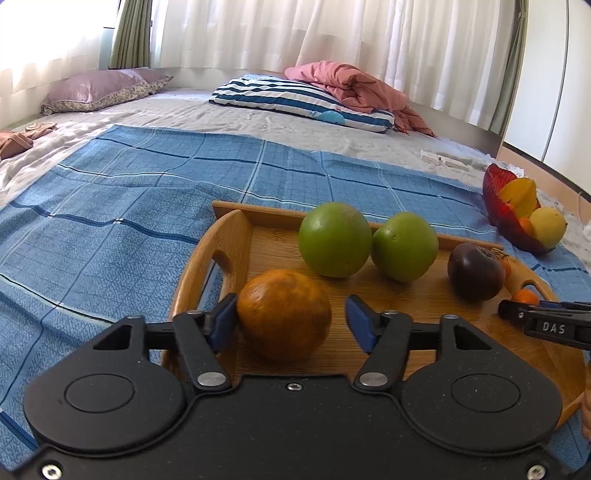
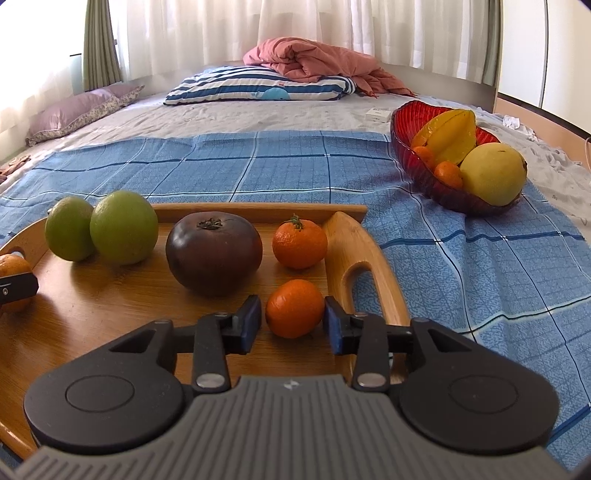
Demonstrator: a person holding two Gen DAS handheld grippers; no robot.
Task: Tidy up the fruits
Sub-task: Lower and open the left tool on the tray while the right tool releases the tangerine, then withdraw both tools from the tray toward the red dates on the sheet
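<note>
Wooden tray (image 2: 347, 236) on a blue checked cloth (image 2: 480, 266) spread over a bed. On the tray: two green fruits (image 2: 123, 232) touching each other, a dark purple fruit (image 2: 214, 253) beside them, a small orange (image 2: 300, 243) near the tray's handle. Left gripper (image 1: 291, 321) with jaws apart around a large brownish-orange fruit (image 1: 283, 314), left pad touching it, right pad clear. Right gripper (image 2: 293, 325) with jaws apart around a second small orange (image 2: 294, 308), narrow gaps on both sides. Beyond the tray, a red glass bowl (image 2: 410, 122) holding a starfruit (image 2: 452, 134), a yellow fruit (image 2: 493, 173) and small oranges partly hidden beneath. Further back, a striped pillow (image 2: 258, 88), a pink blanket (image 2: 310, 61), a purple pillow (image 2: 74, 110), white curtains (image 2: 295, 26). Small white box (image 2: 377, 115) near the bowl, hard to make out.
</note>
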